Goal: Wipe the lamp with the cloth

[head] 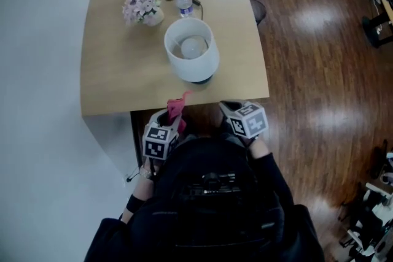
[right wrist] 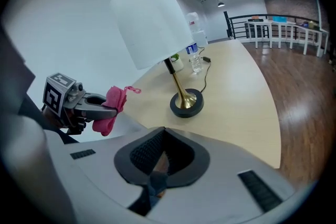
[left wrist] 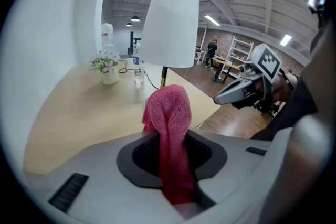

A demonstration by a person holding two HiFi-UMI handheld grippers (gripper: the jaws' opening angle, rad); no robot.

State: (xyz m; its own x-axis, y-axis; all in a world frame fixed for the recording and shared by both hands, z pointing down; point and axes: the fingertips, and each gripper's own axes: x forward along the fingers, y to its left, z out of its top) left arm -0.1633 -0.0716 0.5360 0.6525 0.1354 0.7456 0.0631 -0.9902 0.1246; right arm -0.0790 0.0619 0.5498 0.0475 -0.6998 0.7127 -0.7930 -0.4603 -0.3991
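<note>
1. Table (head: 116, 77): light wood, set against a white wall.
2. Lamp (head: 191, 49): white shade, brass stem, dark round base. It stands upright toward the table's near edge.
3. Left gripper (head: 171, 121): jaws clamped on the cloth, at the near edge, apart from the lamp.
4. Right gripper (head: 228, 110): jaws together, nothing between them.
5. Cloth (left wrist: 170, 128): pink, standing up out of the left jaws.
6. Flowers (head: 142, 4) and bottle (head: 183, 3): beyond the lamp.
</note>
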